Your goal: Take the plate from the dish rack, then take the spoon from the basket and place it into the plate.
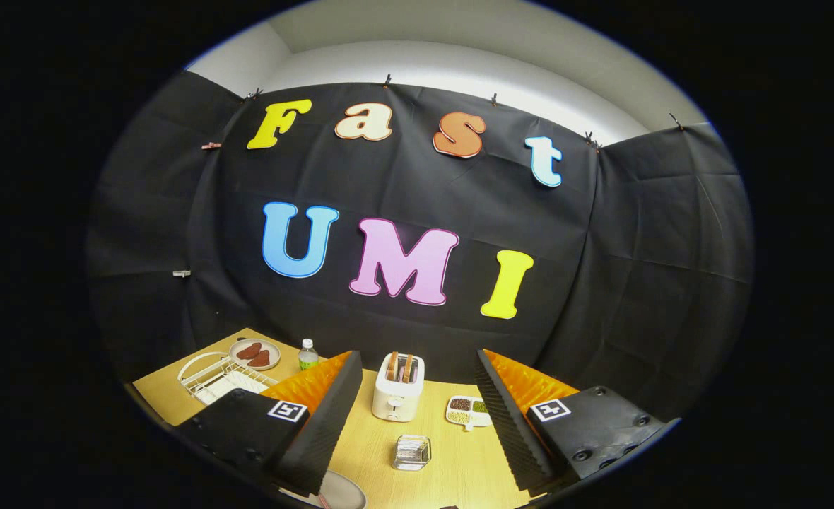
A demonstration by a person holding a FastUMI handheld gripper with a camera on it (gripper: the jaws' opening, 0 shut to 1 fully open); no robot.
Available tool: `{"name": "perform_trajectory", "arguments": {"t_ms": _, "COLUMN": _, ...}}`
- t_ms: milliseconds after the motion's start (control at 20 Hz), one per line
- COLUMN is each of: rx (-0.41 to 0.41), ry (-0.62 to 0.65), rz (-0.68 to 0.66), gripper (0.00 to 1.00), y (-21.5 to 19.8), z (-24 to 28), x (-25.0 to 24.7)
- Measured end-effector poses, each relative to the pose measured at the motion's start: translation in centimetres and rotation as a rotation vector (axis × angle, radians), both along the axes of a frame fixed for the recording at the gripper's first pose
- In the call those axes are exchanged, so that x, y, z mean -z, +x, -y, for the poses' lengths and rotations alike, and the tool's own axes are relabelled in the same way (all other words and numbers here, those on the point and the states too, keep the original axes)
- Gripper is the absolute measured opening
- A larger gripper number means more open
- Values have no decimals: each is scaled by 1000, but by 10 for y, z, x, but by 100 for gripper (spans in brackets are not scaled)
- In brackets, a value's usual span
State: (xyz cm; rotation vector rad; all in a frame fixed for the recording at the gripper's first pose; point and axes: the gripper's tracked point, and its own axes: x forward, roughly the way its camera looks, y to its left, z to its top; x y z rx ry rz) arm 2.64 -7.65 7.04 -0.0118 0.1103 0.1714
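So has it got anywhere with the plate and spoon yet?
A grey plate already lies flat on the table near the gripper, not in the white dish rack, so that step may be done. The gripper's fingers stand open, gripping nothing. Still left: fetching the spoon and laying it in the plate. I cannot make out a spoon.

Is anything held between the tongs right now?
No. The tongs stand wide open above the table, with only the toaster and a small clear container beyond the gap.

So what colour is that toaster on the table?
White, with toast in its slots; the toaster stands beyond the open claw in the gripper view.
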Motion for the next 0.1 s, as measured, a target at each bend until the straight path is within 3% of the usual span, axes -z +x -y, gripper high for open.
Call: {"name": "perform_trajectory", "arguments": {"t_ms": 100, "rx": -7, "ry": 0, "rz": -1, "gripper": 98, "y": -1, "z": 1, "x": 1}}
